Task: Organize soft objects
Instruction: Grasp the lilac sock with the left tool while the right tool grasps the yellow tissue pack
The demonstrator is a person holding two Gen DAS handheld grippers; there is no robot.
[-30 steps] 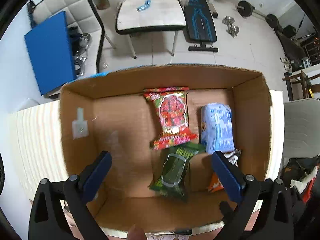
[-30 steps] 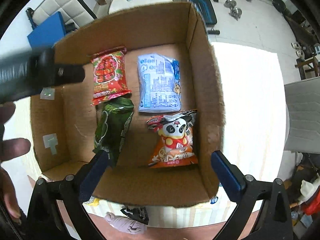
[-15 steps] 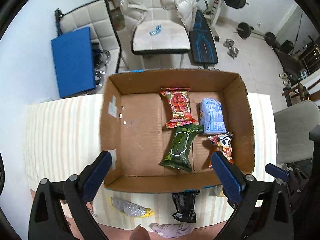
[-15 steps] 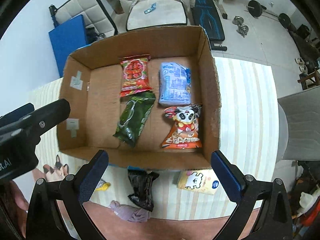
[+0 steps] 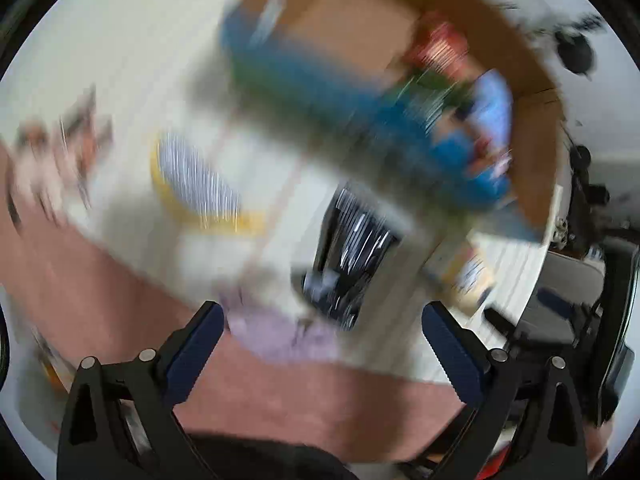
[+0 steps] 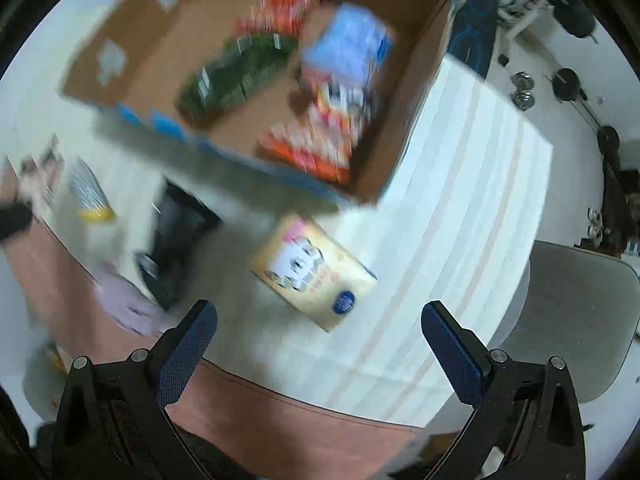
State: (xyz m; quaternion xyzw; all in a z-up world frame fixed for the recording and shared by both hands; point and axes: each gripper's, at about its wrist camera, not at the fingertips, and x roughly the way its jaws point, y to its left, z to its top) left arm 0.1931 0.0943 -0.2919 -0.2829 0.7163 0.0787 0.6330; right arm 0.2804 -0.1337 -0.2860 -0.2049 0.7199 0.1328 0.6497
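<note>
Both views are blurred by motion. A cardboard box (image 6: 404, 112) sits on the striped table and holds red, green, pale blue (image 6: 348, 48) and orange (image 6: 316, 148) snack bags. In front of the box lie a yellow packet (image 6: 312, 272), a black packet (image 6: 172, 236), a lilac cloth (image 6: 128, 304) and a silver-and-yellow pouch (image 6: 86, 192). My right gripper (image 6: 320, 344) is open and empty above the table's near edge, before the yellow packet. My left gripper (image 5: 320, 348) is open and empty, just before the lilac cloth (image 5: 276, 332) and black packet (image 5: 352, 248).
The striped table (image 6: 460, 208) has a pinkish front edge (image 6: 280, 412). A grey chair (image 6: 572, 312) stands at the right. Gym weights (image 6: 568, 84) lie on the floor beyond. The box also shows in the left wrist view (image 5: 536, 160).
Both grippers have pulled back from over the box and swung down toward the table's near edge. The loose items in front of the box now fill the views.
</note>
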